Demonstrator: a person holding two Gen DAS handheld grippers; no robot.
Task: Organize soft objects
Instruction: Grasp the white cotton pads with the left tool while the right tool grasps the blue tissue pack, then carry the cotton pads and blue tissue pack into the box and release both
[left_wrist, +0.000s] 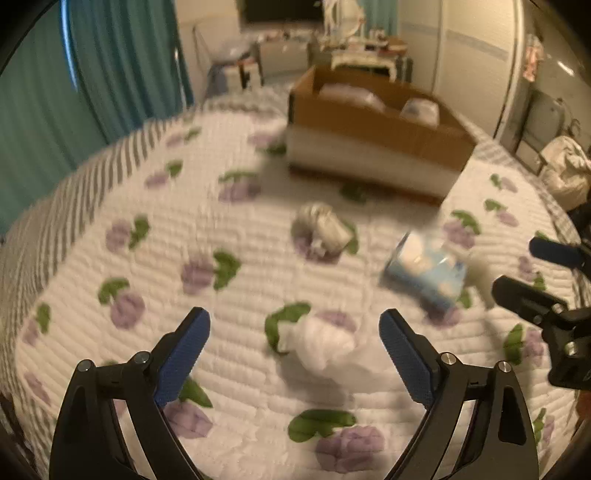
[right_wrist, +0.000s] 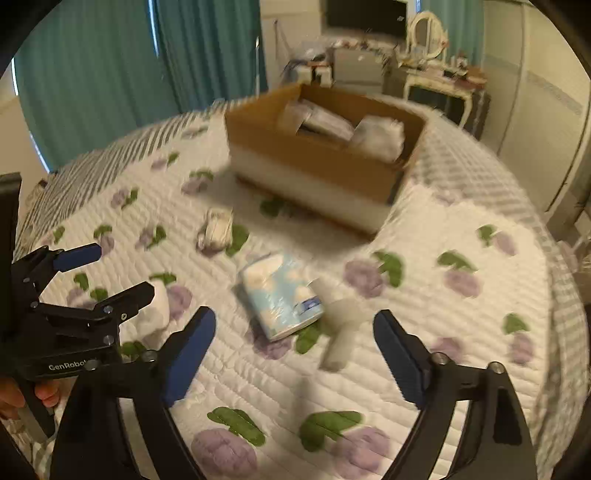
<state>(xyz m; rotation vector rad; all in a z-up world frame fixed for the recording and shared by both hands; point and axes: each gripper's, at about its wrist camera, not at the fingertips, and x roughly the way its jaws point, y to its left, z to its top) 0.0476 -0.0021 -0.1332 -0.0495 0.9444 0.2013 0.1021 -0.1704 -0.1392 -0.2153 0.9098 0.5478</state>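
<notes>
A white crumpled soft item (left_wrist: 320, 346) lies on the floral quilt (left_wrist: 147, 280), just ahead between the pads of my open left gripper (left_wrist: 294, 330); it also shows in the right wrist view (right_wrist: 157, 308). A blue tissue pack (right_wrist: 280, 295) and a pale rolled item (right_wrist: 341, 332) lie ahead of my open, empty right gripper (right_wrist: 294, 328). The tissue pack shows in the left wrist view (left_wrist: 424, 269) too. A small greyish bundle (left_wrist: 325, 229) lies farther off. A cardboard box (right_wrist: 317, 162) holding white packets stands at the far side.
The right gripper (left_wrist: 546, 295) shows at the left wrist view's right edge, the left gripper (right_wrist: 88, 288) at the right wrist view's left. Teal curtains (right_wrist: 110, 74) hang behind the bed. A dressing table (right_wrist: 436, 85) and wardrobe (right_wrist: 535, 110) stand beyond.
</notes>
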